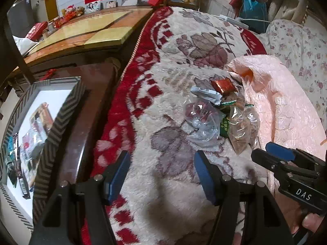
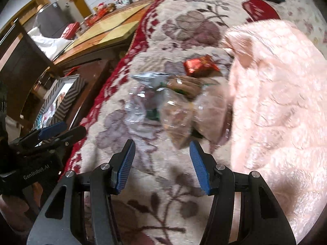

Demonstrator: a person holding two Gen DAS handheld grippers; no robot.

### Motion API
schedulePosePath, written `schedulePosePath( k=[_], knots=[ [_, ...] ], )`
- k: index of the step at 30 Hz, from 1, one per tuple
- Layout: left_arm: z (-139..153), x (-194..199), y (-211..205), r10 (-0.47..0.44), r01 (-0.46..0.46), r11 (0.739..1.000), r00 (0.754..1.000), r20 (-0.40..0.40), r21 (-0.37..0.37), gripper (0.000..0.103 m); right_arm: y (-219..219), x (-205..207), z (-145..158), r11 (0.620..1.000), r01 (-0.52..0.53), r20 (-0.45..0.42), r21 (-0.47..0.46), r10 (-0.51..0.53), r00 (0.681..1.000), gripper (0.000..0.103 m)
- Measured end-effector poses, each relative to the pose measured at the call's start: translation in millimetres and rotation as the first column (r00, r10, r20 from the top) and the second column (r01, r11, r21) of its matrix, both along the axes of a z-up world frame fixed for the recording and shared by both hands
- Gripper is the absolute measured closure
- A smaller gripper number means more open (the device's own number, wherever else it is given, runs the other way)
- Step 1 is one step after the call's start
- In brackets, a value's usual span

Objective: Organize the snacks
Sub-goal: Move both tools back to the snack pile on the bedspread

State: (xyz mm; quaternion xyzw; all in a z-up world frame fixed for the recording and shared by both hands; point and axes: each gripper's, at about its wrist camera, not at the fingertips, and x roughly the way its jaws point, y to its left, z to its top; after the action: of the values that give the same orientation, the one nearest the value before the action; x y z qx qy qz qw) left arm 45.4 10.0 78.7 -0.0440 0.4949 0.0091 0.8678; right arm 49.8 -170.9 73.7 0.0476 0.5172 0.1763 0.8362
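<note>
Showing partial progress: some snacks lie in the box (image 1: 61, 110) at left; a pile (image 1: 222, 114) remains on the blanket (image 1: 163, 194). Left gripper (image 1: 161, 175) and right gripper (image 2: 162, 167) both gape, empty.

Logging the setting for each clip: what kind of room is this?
Probably a home living room: a plush floral blanket covers a sofa or bed, a wooden table stands beside it, and family photos line the wall.

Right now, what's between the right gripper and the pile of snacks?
Nothing but fuzzy flowered blanket. In the right wrist view, the open right gripper sits just short of the snack pile, whose nearest clear bag reaches almost to its fingers.
</note>
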Motion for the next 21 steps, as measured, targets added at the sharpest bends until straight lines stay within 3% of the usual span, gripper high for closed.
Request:
schedulePosePath(
  k=[13, 21],
  knots=[
    [-13, 27, -21, -0.063, 0.062, 0.997, 0.997, -0.034, -0.043, 0.035, -30, 8, -20, 0.998, 0.059, -0.044, 0.007, -0.058, 0.997, 0.048],
    [-15, 54, -35, -0.159, 0.156, 0.983, 0.987, -0.021, -0.096, 0.027, -34, 12, -20, 0.998, 0.063, -0.044, 0.012, -0.062, 0.997, 0.048]
  ],
)
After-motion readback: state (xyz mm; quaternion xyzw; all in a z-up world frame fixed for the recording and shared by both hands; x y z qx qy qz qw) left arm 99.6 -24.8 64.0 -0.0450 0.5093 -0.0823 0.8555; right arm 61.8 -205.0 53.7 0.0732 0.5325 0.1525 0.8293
